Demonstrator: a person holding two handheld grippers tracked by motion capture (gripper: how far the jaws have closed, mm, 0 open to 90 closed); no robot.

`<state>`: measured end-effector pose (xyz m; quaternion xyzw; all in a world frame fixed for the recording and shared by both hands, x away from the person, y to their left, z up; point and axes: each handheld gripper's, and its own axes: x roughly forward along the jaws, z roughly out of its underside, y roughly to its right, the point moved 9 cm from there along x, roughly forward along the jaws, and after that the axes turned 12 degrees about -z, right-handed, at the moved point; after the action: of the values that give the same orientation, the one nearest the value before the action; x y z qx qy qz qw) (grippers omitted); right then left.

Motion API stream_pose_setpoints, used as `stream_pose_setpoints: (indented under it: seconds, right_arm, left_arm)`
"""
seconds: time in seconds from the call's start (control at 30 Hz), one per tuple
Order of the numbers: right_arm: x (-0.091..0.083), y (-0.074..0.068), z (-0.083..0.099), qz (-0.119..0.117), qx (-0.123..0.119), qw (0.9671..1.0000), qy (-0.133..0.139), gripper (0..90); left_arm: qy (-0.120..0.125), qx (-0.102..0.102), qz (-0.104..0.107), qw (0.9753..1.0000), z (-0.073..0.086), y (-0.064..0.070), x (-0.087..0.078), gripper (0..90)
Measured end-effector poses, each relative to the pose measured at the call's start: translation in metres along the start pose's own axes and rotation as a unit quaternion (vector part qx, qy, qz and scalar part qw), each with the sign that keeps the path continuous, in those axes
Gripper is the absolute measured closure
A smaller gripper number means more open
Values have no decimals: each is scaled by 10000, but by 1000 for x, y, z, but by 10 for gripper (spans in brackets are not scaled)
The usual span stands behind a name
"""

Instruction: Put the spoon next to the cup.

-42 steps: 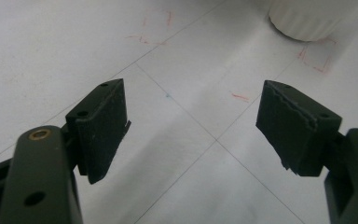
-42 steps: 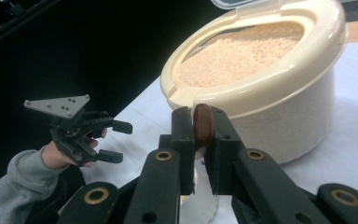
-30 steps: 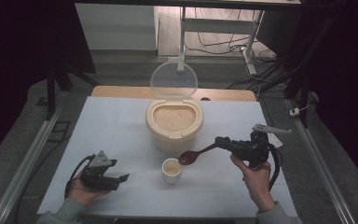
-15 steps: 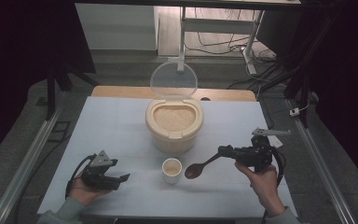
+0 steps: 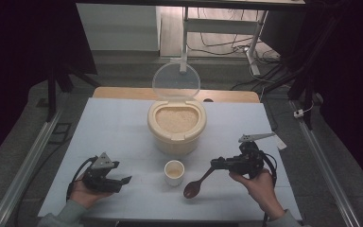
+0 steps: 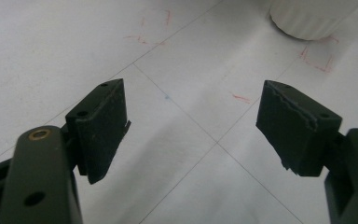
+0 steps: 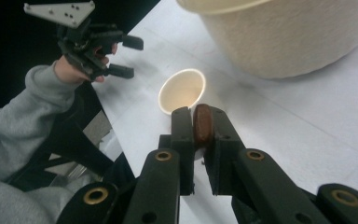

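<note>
Most of spoon (image 7: 202,124) handle hidden between right hand-held gripper (image 7: 200,122) jaws.

Spoon (image 5: 192,188): dark brown | cup (image 5: 174,172): cream, beside spoon | rice bin (image 5: 177,126): cream body, clear lid, beyond cup | table (image 5: 118,127): pale blue-white, thin grid lines, red marks near cup | right gripper (image 7: 199,126): black, brass rivets | left gripper (image 6: 193,121): black, grey plate | sleeve (image 7: 14,121): grey

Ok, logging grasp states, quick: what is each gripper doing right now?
Left gripper: open, empty.
Right gripper: shut on the spoon.
</note>
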<state>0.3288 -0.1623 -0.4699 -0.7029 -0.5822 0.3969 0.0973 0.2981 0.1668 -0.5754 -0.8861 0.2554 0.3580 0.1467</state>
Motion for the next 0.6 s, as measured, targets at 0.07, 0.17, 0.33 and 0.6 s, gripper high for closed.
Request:
stream_pose_setpoints:
  seconds: [0.07,0.17,0.33,0.6]
  right_arm:
    - [5,1,1,-60,20,9999,-107,825]
    - [14,2,4,-46,22,9994,-341,825]
    - [23,6,4,-28,33,9984,-560,824]
    - [28,10,3,-34,72,9971,-763,824]
  left_arm:
    - [-1,5,-1,10000,0,0,0,240]
    - [0,17,0,10000,0,0,0,240]
    - [-9,22,-1,10000,0,0,0,240]
    - [-2,15,-2,10000,0,0,0,240]
